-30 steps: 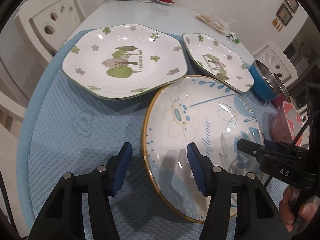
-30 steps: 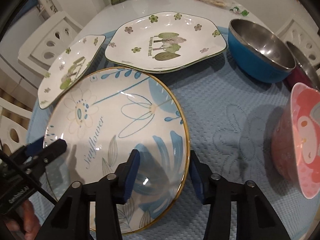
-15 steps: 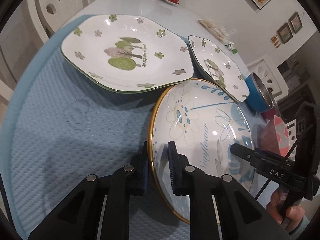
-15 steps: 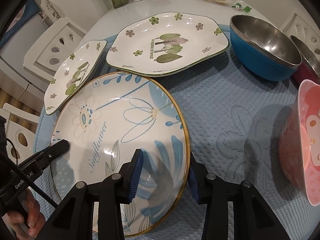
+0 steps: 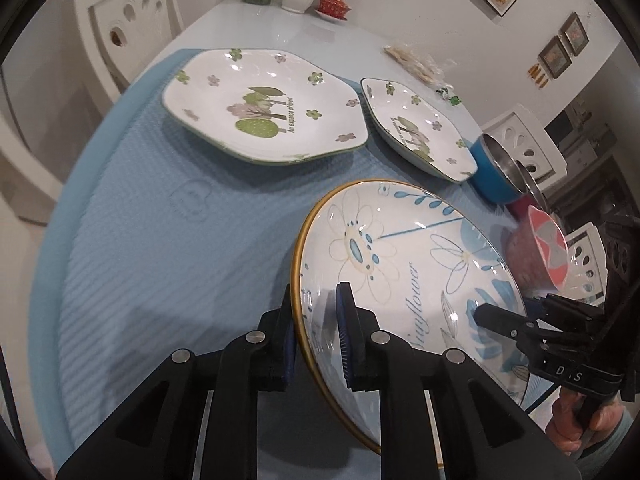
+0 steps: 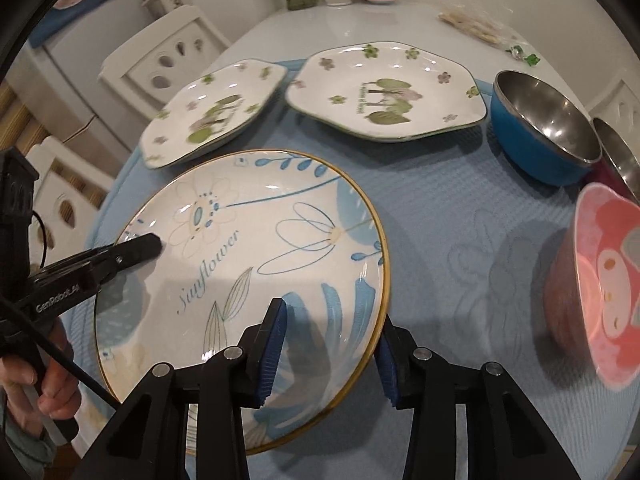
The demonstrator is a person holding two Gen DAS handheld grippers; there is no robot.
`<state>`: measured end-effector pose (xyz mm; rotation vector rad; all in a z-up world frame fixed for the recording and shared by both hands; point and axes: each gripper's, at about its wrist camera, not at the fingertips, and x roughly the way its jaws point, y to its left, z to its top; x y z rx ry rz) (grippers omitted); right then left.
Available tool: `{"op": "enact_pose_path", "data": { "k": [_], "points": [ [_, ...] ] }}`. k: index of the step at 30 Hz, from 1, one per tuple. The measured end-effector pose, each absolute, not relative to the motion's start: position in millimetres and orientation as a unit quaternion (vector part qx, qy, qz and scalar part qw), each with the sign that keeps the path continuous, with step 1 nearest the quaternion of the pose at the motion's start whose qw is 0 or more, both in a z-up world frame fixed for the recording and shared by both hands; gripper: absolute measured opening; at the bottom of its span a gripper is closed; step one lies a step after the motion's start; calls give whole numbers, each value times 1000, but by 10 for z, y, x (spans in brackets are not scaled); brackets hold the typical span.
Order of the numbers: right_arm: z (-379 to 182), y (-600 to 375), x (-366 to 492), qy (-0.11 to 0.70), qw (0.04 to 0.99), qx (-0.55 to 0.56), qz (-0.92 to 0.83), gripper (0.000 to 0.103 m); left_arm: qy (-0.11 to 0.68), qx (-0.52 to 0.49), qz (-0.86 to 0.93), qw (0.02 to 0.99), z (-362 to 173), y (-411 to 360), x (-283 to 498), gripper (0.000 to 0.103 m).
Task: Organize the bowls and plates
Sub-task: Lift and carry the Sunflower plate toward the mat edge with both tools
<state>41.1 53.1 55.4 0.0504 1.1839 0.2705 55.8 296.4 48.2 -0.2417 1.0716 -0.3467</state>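
Note:
A round sunflower plate (image 5: pixel 400 264) (image 6: pixel 248 240) with a gold rim is held tilted just above the blue mat (image 5: pixel 160 240) (image 6: pixel 440 220). My left gripper (image 5: pixel 316 320) is shut on its left rim, one pad inside and one outside. My right gripper (image 6: pixel 330 344) grips the opposite rim, one pad on the plate's face and the other outside the edge. A large hexagonal tree plate (image 5: pixel 264 108) (image 6: pixel 384 92) and a smaller matching one (image 5: pixel 416 124) (image 6: pixel 212 116) lie farther back on the mat.
A blue steel-lined bowl (image 5: pixel 496 168) (image 6: pixel 540 140), a dark red bowl (image 6: pixel 616 152) and a pink cartoon bowl (image 5: pixel 536 256) (image 6: pixel 592 300) stand to the right. White chairs surround the table. A vase and red lidded cup sit at the far end.
My left gripper has closed onto the sunflower plate's rim. The plate has come up off the mat and drawn back from the hexagonal plates, carried by both grippers.

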Motion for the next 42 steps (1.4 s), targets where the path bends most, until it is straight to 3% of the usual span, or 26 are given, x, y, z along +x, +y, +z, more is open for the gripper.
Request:
{"op": "enact_pose_path", "data": {
  "k": [15, 31, 42],
  "points": [
    [662, 741, -437, 569, 809, 31, 143, 40, 509, -102, -147, 842, 594, 3144, -247, 14],
    [347, 683, -672, 605, 786, 49, 118, 40, 538, -108, -134, 825, 303, 3106, -444, 15],
    [519, 644, -770, 593, 797, 42, 112, 40, 527, -103, -117, 836, 436, 3166, -448, 14]
  ]
}}
